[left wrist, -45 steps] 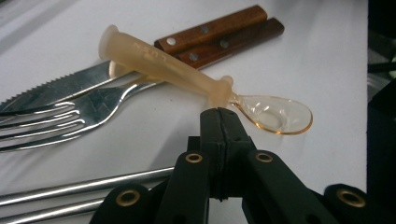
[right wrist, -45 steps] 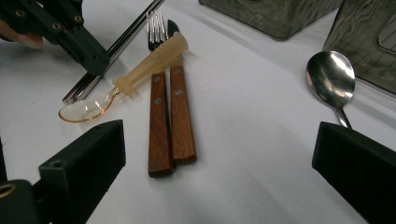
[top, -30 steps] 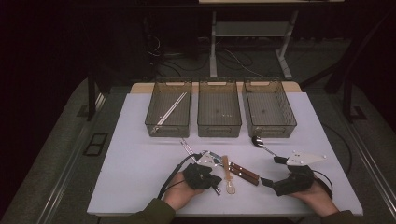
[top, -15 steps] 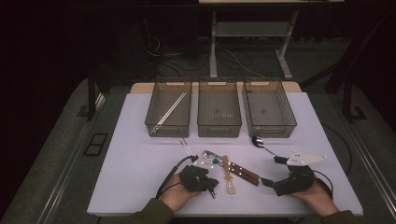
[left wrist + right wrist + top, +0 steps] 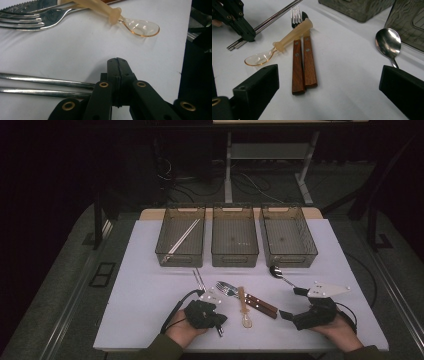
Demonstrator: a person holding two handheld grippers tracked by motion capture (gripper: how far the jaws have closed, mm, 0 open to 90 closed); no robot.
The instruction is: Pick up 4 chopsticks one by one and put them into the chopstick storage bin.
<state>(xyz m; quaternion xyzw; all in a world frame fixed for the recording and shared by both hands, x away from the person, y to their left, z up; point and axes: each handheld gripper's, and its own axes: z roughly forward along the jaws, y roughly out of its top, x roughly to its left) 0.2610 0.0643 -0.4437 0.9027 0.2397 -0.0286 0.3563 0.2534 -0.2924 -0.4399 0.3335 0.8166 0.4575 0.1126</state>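
Left gripper [image 5: 117, 61]: jaws fully closed, pads together, nothing between them. The metal chopsticks [image 5: 45, 86], the pair it seems to be going for, lie just beside its tip on the table [image 5: 75, 50], running off to its left in the left gripper view. Can't tell whether the tip touches them; that spot is hidden behind the jaws.

Right gripper [image 5: 329, 82]: jaws wide open and empty. The metal spoon [image 5: 388, 41] sits ahead of its right jaw.

Risks:
- Closed tip pushes rather than grabs; a nudge would roll or split the pair.
- Thin round rods flat on the table: an off-centre pinch likely catches one and leaves the other.
- Fork [image 5: 30, 18] and clear plastic spoon [image 5: 140, 26] lie near, ahead of the tip; a sliding rod could knock them.
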